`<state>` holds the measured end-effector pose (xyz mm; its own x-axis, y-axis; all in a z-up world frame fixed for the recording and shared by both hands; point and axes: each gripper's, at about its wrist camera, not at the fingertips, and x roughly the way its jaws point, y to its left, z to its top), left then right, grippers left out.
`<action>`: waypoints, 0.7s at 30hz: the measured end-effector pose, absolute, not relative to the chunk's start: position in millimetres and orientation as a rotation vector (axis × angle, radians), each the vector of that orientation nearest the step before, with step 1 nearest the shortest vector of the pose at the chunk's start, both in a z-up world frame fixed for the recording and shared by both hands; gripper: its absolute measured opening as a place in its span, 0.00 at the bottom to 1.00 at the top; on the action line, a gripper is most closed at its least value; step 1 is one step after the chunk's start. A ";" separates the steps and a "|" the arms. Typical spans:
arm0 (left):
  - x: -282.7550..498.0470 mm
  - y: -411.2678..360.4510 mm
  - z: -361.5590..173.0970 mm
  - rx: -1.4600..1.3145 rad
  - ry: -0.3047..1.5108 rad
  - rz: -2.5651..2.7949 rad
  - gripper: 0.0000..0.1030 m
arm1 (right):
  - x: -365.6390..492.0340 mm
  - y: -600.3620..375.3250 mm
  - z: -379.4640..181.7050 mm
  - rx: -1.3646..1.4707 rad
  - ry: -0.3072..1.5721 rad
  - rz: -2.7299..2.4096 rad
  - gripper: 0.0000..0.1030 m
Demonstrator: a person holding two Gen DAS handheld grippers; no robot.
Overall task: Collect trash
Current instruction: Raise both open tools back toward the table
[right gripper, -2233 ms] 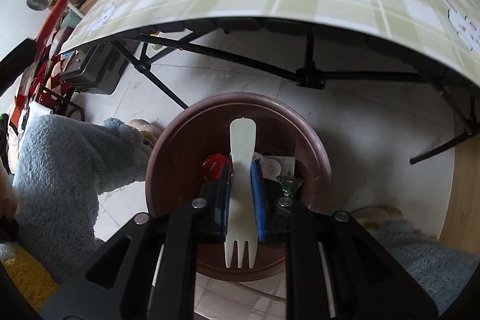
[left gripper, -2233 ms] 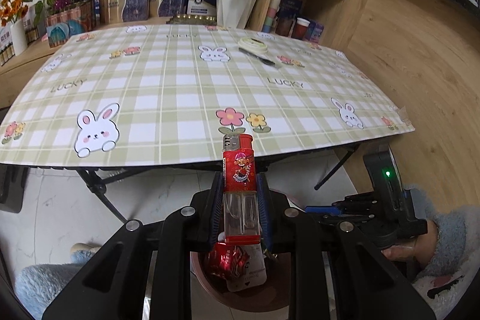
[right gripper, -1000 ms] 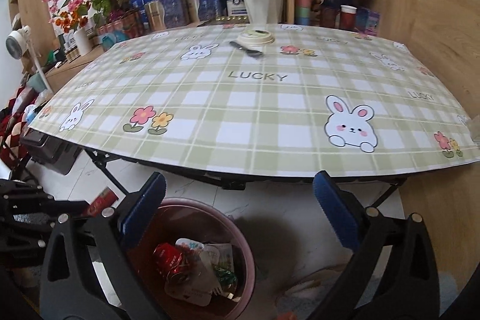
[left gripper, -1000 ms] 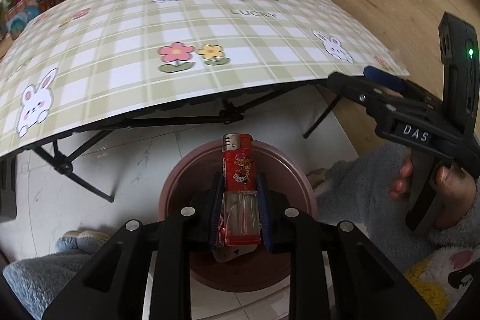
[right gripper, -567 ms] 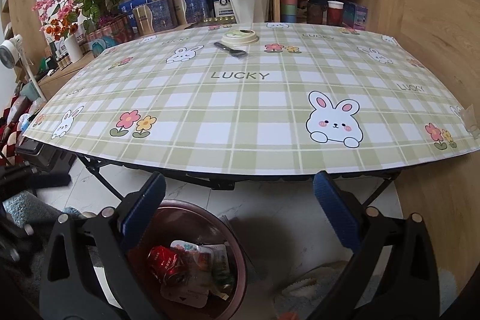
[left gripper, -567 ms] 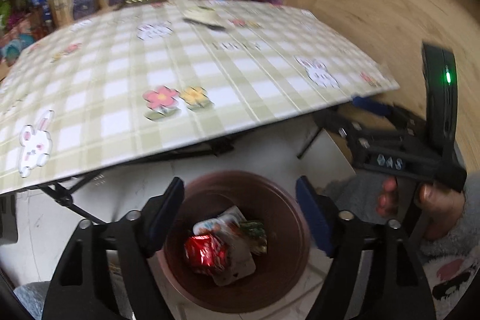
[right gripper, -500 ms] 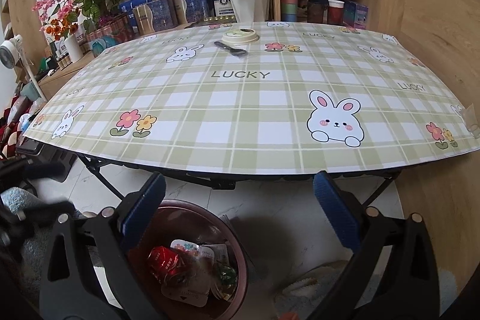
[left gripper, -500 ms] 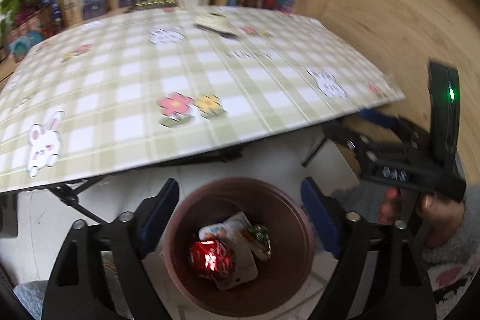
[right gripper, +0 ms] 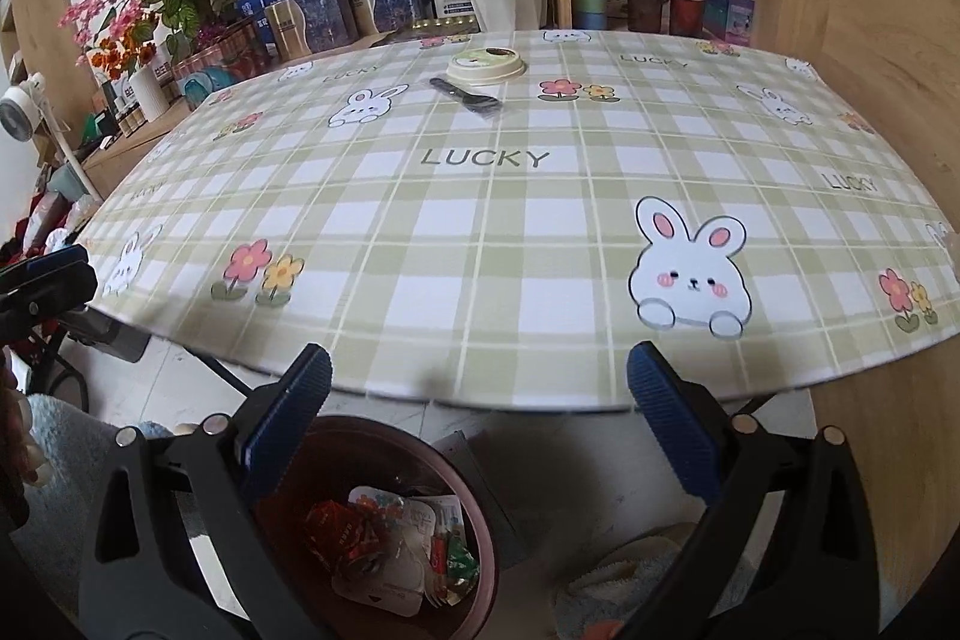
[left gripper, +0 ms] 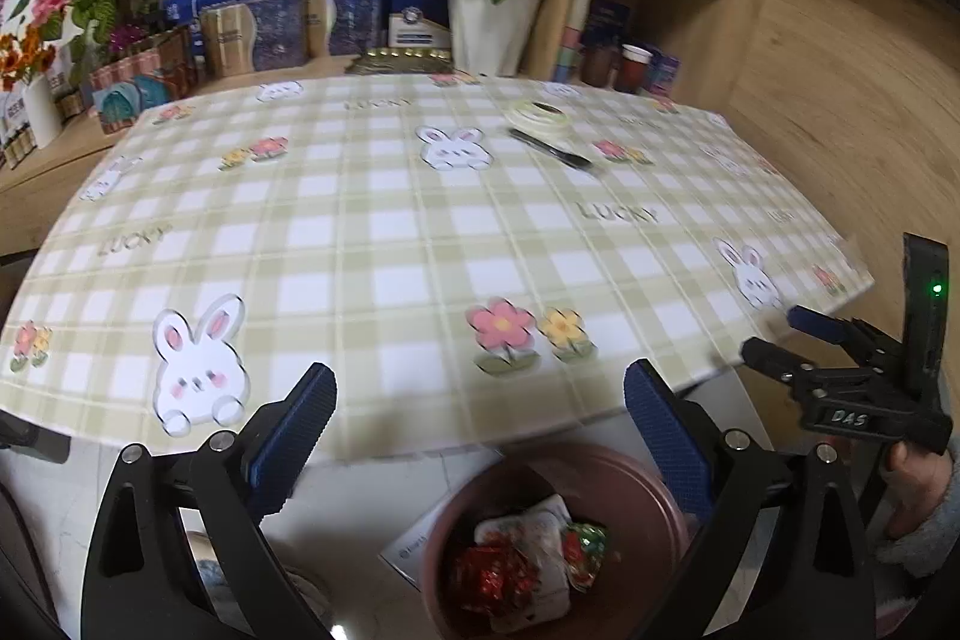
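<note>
Both claws empty & wide open. Left gripper (left gripper: 480, 418) sits low in the left wrist view; its jaws have just been opening, nothing between the blue pads. Right gripper (right gripper: 480, 400) same: pads spread, nothing held.

Bin (left gripper: 654, 484) is at the bottom of both views, on the floor under the near table edge, w/ wrappers (left gripper: 516, 574) already in it (red foil, white packet, a green bit). In the right wrist view the bin (right gripper: 480, 538) lies lower left, below the left pad.

Table (right gripper: 480, 244) w/ its green check cloth is nearly bare. What's left to collect, as I judge it: a round white lid (right gripper: 483, 65) and a thin black stick-like thing (right gripper: 465, 94) (pen or utensil, can't tell which), touching or just beside each other at the far side, upper centre of the frame.

Key relation: both lie straight ahead & well away across the table from either claw. Black thing's long axis runs diagonally, upper left to lower right, so a claw prob needs a wrist roll to close across its narrow width. In the left wrist view the pair (left gripper: 540, 115) sits upper right of centre; in the right view about dead centre, so the right claw looks better lined up. Lid is flat & low: prob needs a rim pinch, could slide on the cloth
</note>
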<state>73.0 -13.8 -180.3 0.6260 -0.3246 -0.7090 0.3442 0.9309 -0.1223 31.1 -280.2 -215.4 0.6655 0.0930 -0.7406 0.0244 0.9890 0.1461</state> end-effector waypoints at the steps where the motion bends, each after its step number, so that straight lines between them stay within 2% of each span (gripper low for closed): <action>1: 77.3 -12.3 -179.6 0.026 0.808 -0.374 0.92 | 35.5 -282.3 -213.4 0.156 0.842 0.042 0.94; 11: 110.0 -15.6 -165.0 0.029 0.756 -0.372 0.94 | 79.6 -297.5 -185.2 0.116 0.872 0.055 0.94; 21: 154.4 -11.0 -164.0 0.034 0.756 -0.342 0.94 | 126.1 -305.2 -185.3 0.075 0.908 0.062 0.94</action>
<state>154.4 -11.0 -164.0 0.6749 -0.2923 -0.6776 0.3165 0.9441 -0.0921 126.1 -305.2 -185.3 0.6140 0.0856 -0.7846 -0.0221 0.9956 0.0913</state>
